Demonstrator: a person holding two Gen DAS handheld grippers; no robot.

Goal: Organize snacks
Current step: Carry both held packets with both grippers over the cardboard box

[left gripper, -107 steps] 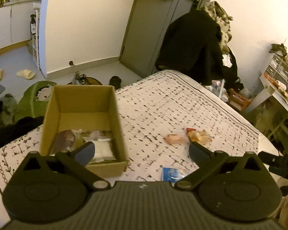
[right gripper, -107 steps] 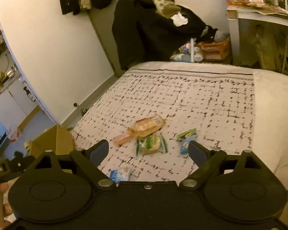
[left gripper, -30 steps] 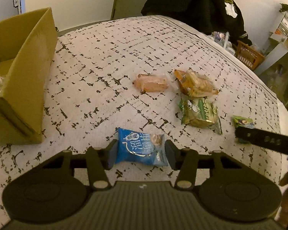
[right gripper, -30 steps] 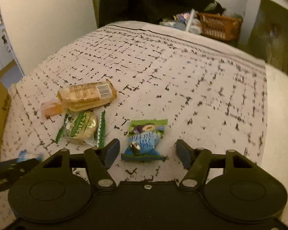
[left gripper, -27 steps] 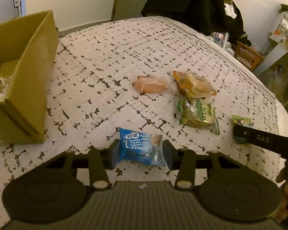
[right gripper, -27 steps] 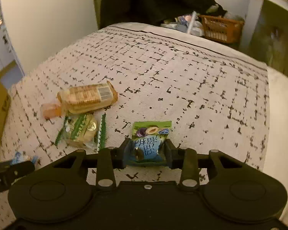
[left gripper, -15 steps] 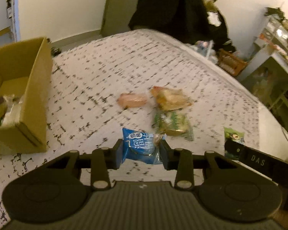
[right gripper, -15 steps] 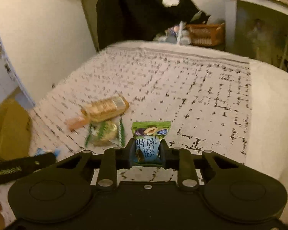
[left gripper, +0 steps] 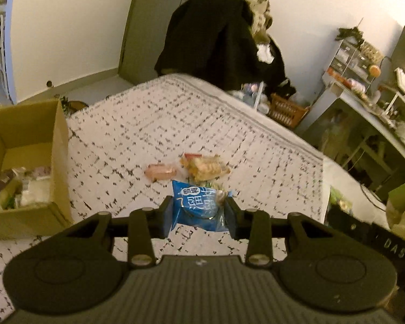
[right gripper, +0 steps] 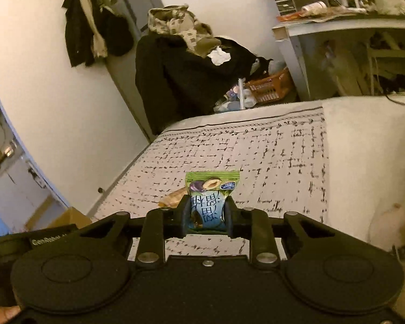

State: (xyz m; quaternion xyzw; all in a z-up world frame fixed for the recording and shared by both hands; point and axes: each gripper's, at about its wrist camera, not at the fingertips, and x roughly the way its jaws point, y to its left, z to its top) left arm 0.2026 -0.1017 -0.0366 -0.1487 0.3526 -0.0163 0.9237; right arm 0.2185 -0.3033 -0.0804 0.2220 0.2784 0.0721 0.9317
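We judge both packets light, soft and crinkly, likely slick film, so pinch across the puffy middle. Left gripper [left gripper: 199, 212] is clamped on the blue snack packet [left gripper: 199, 206], right gripper [right gripper: 206, 217] on the green-topped plum packet [right gripper: 210, 198], both lifted off the bed cover [left gripper: 154, 124]. Cardboard box [left gripper: 59, 145] sits at left, already holding snacks.

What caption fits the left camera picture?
Left tool lifts a blue snack packet above the bed, cardboard box nearby.
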